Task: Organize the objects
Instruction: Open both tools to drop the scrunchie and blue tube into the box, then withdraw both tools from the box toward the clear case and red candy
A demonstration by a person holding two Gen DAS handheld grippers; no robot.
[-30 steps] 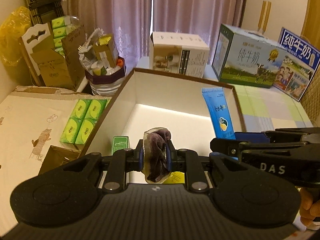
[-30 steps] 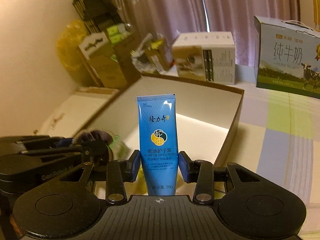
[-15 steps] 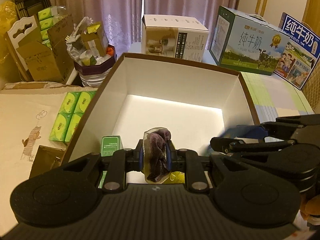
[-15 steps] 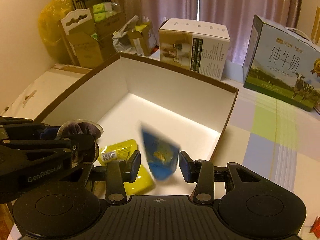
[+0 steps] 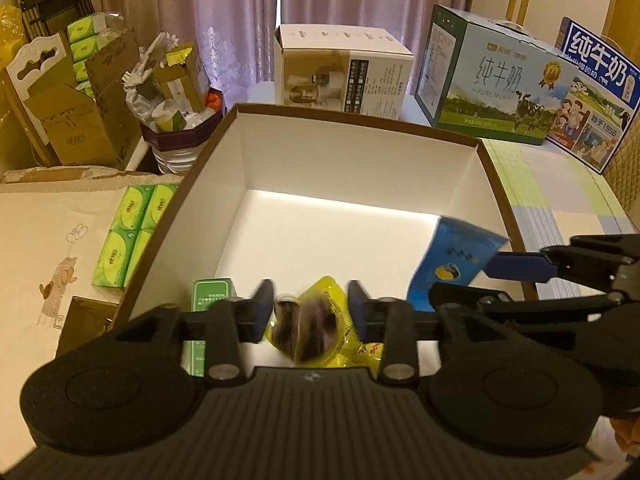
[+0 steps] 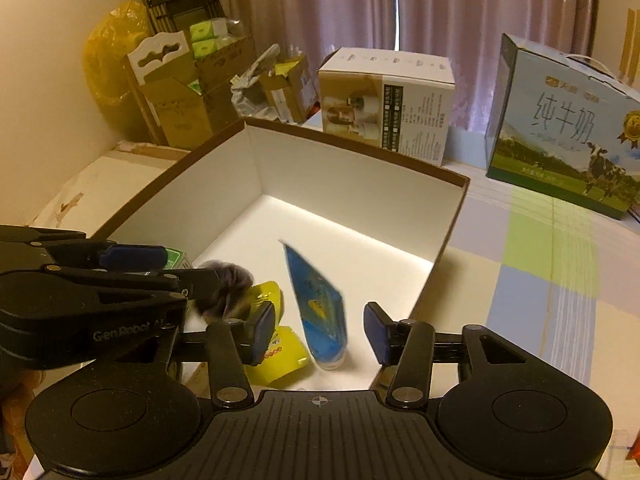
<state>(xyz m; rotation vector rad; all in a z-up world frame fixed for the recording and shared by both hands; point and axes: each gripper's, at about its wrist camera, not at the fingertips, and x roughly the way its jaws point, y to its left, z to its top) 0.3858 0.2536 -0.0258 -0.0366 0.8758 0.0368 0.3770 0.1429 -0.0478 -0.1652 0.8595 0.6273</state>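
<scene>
Left gripper [image 5: 311,312] at bottom centre had its jaws spread wide, gripping nothing; a dark fuzzy bundle [image 5: 306,330] sat blurred between them over a yellow pouch [image 5: 332,300]. Right gripper [image 6: 319,330] also gaped wide, grasping nothing, with the blue tube [image 6: 318,308] blurred between its fingers (contact unclear), cap end low, inside the white box [image 6: 348,184]. A green carton [image 5: 212,294] lay at the box's near left corner. Farther back, upper right: a milk carton [image 6: 560,140].
</scene>
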